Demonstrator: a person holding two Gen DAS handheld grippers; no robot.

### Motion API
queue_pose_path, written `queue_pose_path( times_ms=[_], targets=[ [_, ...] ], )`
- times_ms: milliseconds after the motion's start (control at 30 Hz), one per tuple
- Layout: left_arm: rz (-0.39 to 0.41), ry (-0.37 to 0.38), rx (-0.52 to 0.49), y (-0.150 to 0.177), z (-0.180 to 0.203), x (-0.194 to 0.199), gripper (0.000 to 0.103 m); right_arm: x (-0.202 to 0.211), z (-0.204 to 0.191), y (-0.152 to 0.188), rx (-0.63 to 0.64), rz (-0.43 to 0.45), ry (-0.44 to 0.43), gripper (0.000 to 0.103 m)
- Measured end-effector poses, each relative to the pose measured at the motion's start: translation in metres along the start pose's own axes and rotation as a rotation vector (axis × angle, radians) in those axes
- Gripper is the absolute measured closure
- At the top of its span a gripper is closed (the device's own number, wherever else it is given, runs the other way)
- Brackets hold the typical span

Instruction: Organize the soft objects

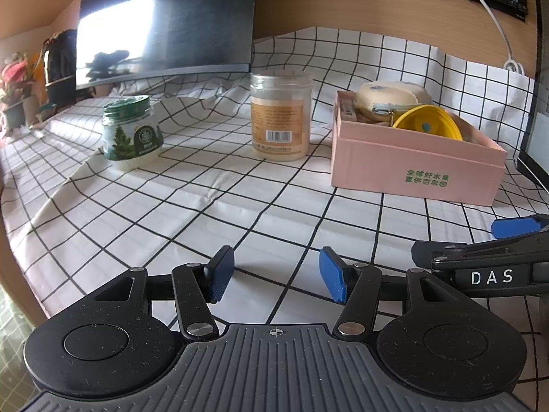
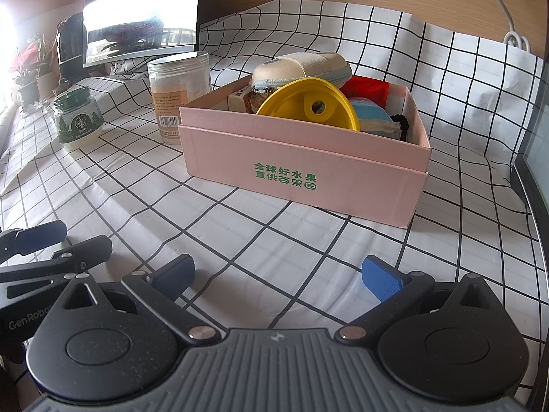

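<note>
A pink cardboard box with green lettering stands on the checked cloth; it also shows in the left wrist view at the right. In it lie a beige zip pouch, a yellow round lid-like piece, a red item, a blue and white soft item and a black cord. My left gripper is open and empty, low over the cloth. My right gripper is open and empty in front of the box.
A green-lidded jar and a tall clear jar with beige contents stand left of the box. A monitor stands behind. Potted plants sit far left. A dark screen edge is at the right.
</note>
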State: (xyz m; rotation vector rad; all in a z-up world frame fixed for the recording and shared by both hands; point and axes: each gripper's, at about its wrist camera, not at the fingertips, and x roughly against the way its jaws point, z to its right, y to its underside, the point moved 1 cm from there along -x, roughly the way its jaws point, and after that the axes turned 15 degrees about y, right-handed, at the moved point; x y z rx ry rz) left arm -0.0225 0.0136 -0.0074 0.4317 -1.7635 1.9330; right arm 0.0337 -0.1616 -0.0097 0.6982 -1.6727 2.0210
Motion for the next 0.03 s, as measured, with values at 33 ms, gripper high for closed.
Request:
queue_pose_path(
  times_ms=[33],
  targets=[
    [-0.002, 0.001, 0.001, 0.0, -0.0002, 0.0002, 0.042, 0.0, -0.0001, 0.0, 0.0, 0.0, 0.0, 0.0]
  ],
)
